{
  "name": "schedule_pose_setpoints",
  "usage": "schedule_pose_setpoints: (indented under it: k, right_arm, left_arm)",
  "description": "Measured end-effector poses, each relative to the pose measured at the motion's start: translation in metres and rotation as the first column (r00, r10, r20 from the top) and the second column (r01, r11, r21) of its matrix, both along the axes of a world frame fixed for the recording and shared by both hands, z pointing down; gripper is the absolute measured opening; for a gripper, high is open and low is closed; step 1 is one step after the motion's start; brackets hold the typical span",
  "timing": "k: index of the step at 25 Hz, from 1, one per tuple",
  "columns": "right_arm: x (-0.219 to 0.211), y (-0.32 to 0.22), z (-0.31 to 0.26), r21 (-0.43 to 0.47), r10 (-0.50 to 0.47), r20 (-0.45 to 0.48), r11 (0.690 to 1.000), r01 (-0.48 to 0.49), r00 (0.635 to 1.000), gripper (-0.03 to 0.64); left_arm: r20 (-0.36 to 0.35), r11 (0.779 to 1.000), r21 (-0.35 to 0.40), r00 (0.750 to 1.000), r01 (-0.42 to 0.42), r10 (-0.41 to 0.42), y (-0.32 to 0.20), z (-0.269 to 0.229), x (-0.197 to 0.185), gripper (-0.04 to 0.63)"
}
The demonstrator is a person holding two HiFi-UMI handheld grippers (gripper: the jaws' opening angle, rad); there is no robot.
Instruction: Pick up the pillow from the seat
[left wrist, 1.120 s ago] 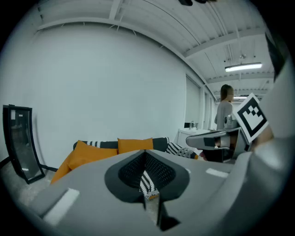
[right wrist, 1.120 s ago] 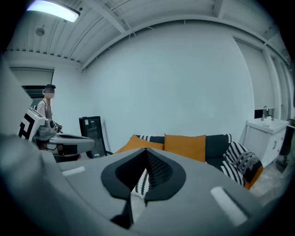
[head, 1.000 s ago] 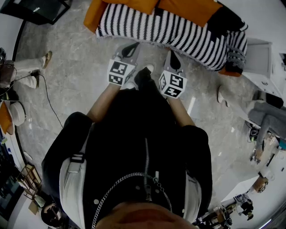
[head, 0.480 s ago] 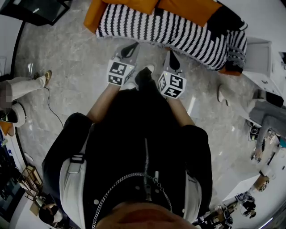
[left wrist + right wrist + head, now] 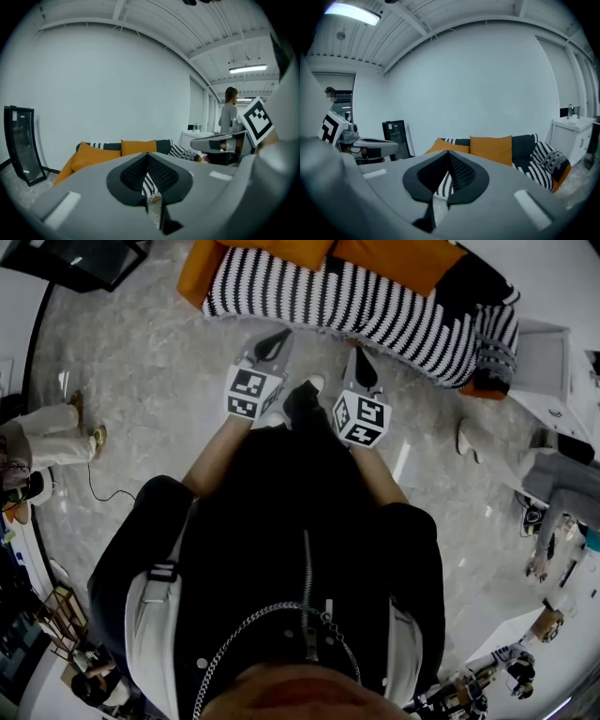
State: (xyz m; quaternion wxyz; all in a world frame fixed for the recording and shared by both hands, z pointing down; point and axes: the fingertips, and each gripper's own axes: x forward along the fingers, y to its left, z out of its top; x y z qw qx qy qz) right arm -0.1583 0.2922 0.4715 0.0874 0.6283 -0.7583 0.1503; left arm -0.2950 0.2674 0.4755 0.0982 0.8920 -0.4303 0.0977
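Note:
A sofa with a black-and-white striped seat (image 5: 356, 301) stands ahead of me. Orange pillows lean on its back: one in the middle (image 5: 398, 261) (image 5: 138, 146) (image 5: 491, 148) and one at the left end (image 5: 199, 273) (image 5: 84, 158) (image 5: 444, 146). My left gripper (image 5: 277, 337) (image 5: 148, 161) and right gripper (image 5: 361, 360) (image 5: 449, 159) hover side by side over the floor, just short of the seat's front edge. Both point at the sofa. Each has its jaws shut together with nothing between them. Neither touches a pillow.
A black-and-white patterned cushion (image 5: 495, 343) lies at the sofa's right end, beside a white cabinet (image 5: 544, 362). A black framed panel (image 5: 21, 145) leans on the wall left of the sofa. A person (image 5: 42, 442) walks at the far left near a floor cable (image 5: 105, 465). Another person (image 5: 228, 112) stands at the right.
The person at the far left has stepped along the floor's left side. Both grippers stay where they were, still shut.

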Motion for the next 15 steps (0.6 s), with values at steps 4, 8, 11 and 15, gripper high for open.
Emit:
schedule_pose_setpoints:
  k: [4,8,11,15]
  right_arm:
    - [-0.001,0.001,0.001,-0.004,-0.002,0.003,1.000,0.002,1.000,0.003]
    - [-0.005,0.000,0.003,-0.010,-0.004,0.000,1.000,0.004,1.000,0.003]
    - [-0.005,-0.002,0.001,-0.012,-0.011,-0.004,1.000,0.011,1.000,0.003]
    - [0.002,-0.010,0.004,-0.027,-0.012,0.002,1.000,0.012,1.000,0.003]
  left_arm:
    - [-0.001,1.000,-0.001,1.000,-0.005,0.005,0.001,0.000,0.001,0.011]
    - [0.000,1.000,-0.010,1.000,-0.017,0.017,0.001,0.002,0.003,0.011]
    - [0.001,1.000,-0.019,1.000,-0.021,0.021,-0.001,0.002,0.006,0.011]
    - [0.006,0.999,-0.029,1.000,-0.026,0.027,-0.010,0.004,0.015,0.011]
